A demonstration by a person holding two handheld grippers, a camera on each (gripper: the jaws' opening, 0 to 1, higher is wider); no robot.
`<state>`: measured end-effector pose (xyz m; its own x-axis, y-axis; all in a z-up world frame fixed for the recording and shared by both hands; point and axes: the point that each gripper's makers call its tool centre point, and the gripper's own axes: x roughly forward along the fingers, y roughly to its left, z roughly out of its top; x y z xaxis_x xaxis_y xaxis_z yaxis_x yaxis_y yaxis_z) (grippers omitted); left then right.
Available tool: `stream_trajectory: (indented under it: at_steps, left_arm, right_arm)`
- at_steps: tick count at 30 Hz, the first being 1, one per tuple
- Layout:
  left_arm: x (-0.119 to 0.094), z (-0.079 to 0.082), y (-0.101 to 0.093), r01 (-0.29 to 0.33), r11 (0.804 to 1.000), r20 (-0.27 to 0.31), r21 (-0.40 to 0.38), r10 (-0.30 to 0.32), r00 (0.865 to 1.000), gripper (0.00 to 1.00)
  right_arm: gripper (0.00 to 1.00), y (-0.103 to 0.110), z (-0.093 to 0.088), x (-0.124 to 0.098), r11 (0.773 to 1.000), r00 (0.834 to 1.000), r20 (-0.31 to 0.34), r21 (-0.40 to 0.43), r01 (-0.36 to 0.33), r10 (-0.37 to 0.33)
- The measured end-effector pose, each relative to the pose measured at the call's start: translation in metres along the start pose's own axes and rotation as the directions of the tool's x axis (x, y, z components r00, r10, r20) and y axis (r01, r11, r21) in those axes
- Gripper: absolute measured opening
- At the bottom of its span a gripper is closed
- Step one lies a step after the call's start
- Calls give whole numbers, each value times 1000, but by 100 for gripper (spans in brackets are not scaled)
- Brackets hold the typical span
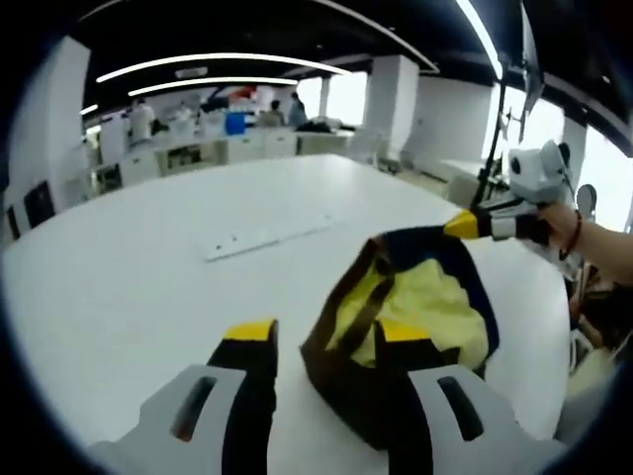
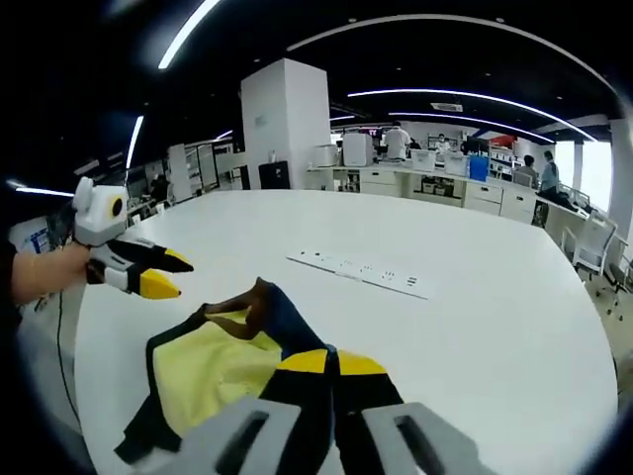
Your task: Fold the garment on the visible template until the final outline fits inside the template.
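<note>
On white worktop: garment, yellow with dark trim, crumpled, not yet flat. Right tongs pinched shut on garment edge; left tongs wide, one jaw over cloth. No template visible; folding judged barely begun.

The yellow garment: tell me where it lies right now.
The yellow garment lies bunched on the white table, near its edge. In the right gripper view, the right gripper is shut on it, the open left gripper just beyond.
</note>
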<state>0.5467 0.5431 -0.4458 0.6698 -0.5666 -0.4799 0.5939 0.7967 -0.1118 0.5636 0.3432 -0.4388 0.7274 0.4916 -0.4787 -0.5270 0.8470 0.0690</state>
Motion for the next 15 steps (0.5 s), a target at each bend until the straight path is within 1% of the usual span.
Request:
stream_trajectory:
  at_steps: [4, 7, 8, 10, 13, 15]
  left_arm:
    - [-7, -22, -7, -8, 1000, -21, -28, 8, 1000, 39]
    - [-13, -38, -12, -14, 999, -36, -51, 12, 999, 38]
    - [-15, -45, -15, -14, 997, -44, -80, 10, 999, 38]
    - [-18, -54, -22, -2, 996, -57, -88, -3, 998, 37]
    - [-21, -64, -25, -16, 996, -79, -85, 9, 997, 36]
    - [-23, -66, -24, -26, 995, -73, -100, 19, 997, 36]
  right_arm:
    - [0, 0, -1, -2, 1000, 1000, -5, -4, 4, -4]
    - [0, 2, -2, -3, 1000, 1000, -9, -6, 0, 0]
    - [0, 3, -2, -3, 1000, 1000, -12, -9, 0, 0]
    - [0, 5, -3, -3, 1000, 1000, -18, -14, -8, 7]
    - [0, 7, -5, -4, 1000, 1000, -25, -26, -14, 13]
    - [0, 8, -6, -4, 1000, 1000, -27, -25, -12, 12]
